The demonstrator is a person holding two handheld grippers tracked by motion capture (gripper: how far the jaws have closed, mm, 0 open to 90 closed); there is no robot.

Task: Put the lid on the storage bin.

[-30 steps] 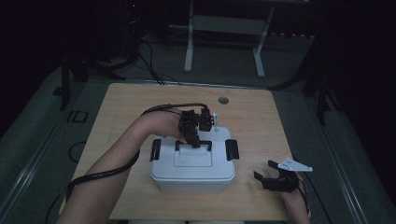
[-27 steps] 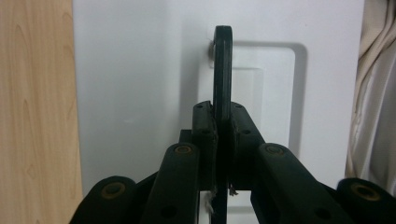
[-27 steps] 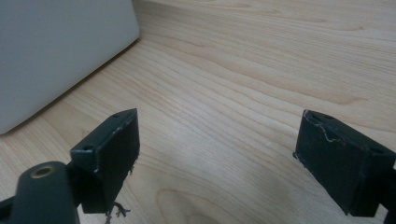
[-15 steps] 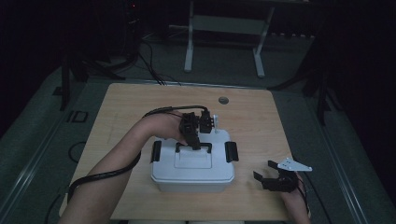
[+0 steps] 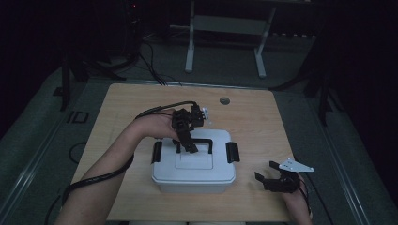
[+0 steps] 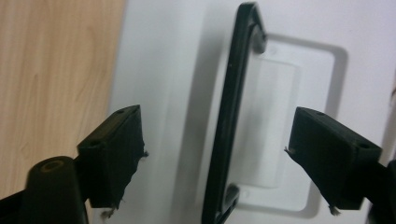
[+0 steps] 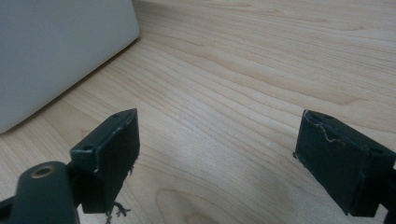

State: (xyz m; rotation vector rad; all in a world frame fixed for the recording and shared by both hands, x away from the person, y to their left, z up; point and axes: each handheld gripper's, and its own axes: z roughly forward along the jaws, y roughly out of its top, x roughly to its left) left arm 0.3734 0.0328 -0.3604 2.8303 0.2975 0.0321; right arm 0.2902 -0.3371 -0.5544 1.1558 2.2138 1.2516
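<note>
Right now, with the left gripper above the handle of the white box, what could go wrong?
1. The left gripper has just been opening its jaws; the black handle lies between the pads, untouched. Lifting now would probably leave the white box behind.
2. The handle sits off-centre between the jaws, so closing might push it sideways.
3. The right gripper rests open on the table beside the box; a sliding box could bump it.

Dim and dark-edged from above; brighter, soft-focus close-ups (black pads (image 6: 116,154) nearest the lens blurred), faint shadows beneath.
</note>
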